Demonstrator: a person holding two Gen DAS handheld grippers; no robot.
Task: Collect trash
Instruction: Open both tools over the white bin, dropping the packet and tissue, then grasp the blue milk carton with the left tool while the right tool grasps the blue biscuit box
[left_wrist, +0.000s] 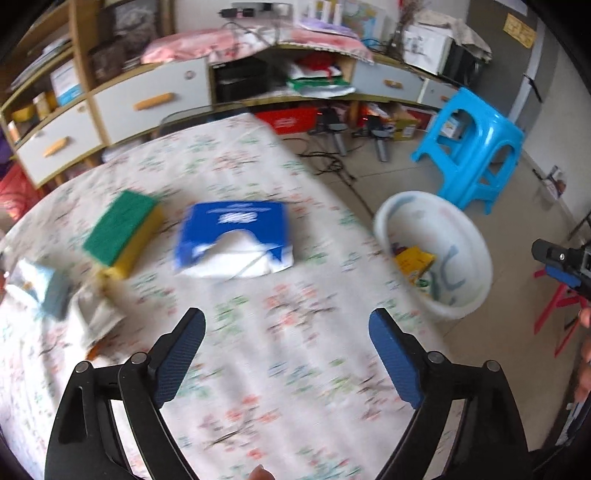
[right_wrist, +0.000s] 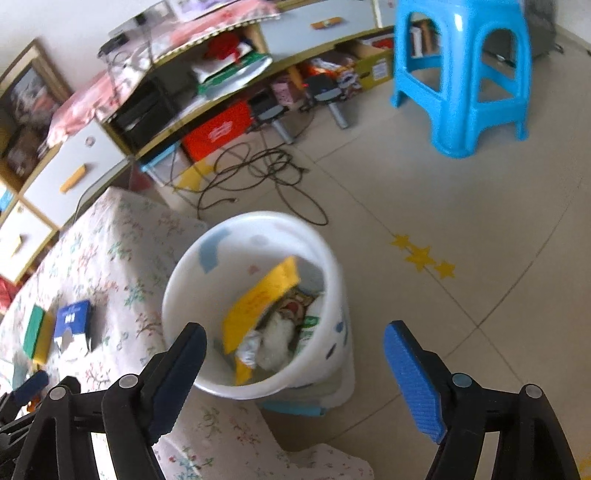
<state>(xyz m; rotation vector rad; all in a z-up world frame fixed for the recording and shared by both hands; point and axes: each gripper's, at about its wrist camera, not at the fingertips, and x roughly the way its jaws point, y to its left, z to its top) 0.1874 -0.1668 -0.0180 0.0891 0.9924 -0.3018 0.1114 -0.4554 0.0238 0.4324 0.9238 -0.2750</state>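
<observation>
Wrappers (left_wrist: 94, 317) lie crumpled at 9 o'clock of the left gripper (left_wrist: 288, 354), on the table (left_wrist: 295, 406). Judged light, soft, slippery: pinch a raised fold. Left gripper spread, empty. Right gripper (right_wrist: 295, 362) spread, empty, over the bin (right_wrist: 177, 295).

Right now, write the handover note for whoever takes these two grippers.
Left gripper: open, empty, over the floral tablecloth.
Right gripper: open, empty, above the white bin.
Bin stands on the floor at the table's edge; a yellow packet and crumpled wrappers are already inside.
Still on the table: crumpled wrappers at the left edge, blurred.
The green-and-yellow sponge and blue tissue pack are probably not trash; leave them.
</observation>
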